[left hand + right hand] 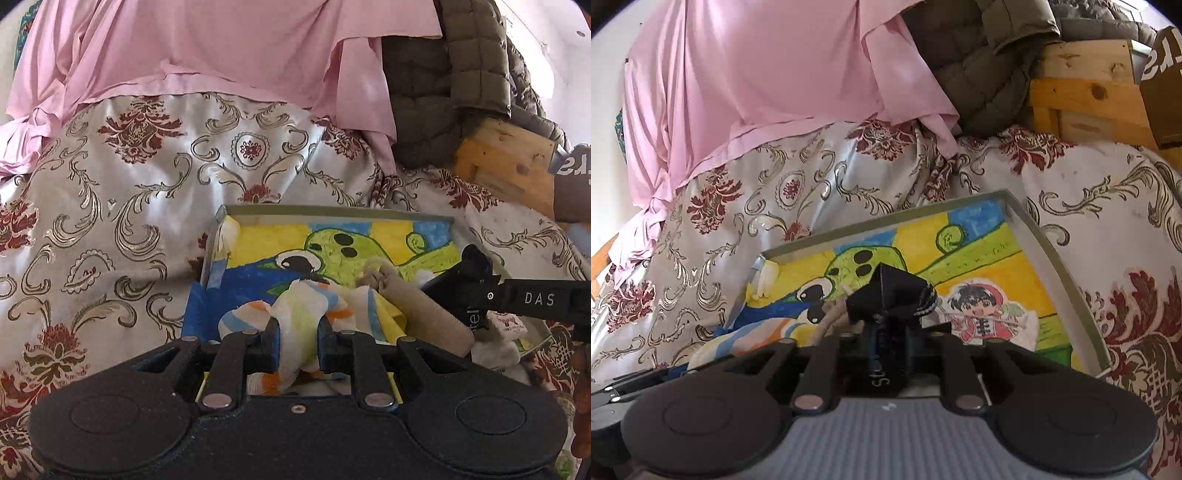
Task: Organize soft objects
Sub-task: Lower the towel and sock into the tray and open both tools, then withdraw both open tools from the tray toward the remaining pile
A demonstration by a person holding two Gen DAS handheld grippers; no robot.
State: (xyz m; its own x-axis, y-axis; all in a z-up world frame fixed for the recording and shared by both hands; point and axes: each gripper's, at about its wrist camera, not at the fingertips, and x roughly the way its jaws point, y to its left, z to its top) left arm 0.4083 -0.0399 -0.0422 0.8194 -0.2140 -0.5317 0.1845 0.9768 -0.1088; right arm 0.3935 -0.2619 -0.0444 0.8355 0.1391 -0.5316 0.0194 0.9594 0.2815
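A shallow grey tray (332,211) lined with a bright cartoon drawing lies on the patterned bedspread; it also shows in the right wrist view (1052,258). My left gripper (297,328) is shut on a white cloth with orange, blue and yellow stripes (299,314), held over the tray's near left part. A beige rolled sock (417,310) lies in the tray beside it. My right gripper (892,332) is shut on a black sock with white stripes (892,291) above the tray's middle; the right gripper also shows in the left wrist view (476,273).
A pink sheet (221,55) hangs over the back of the bed. An olive quilted jacket (461,74) drapes over a wooden frame (506,158) at the right. A small card and white fabric (506,332) sit at the tray's right corner.
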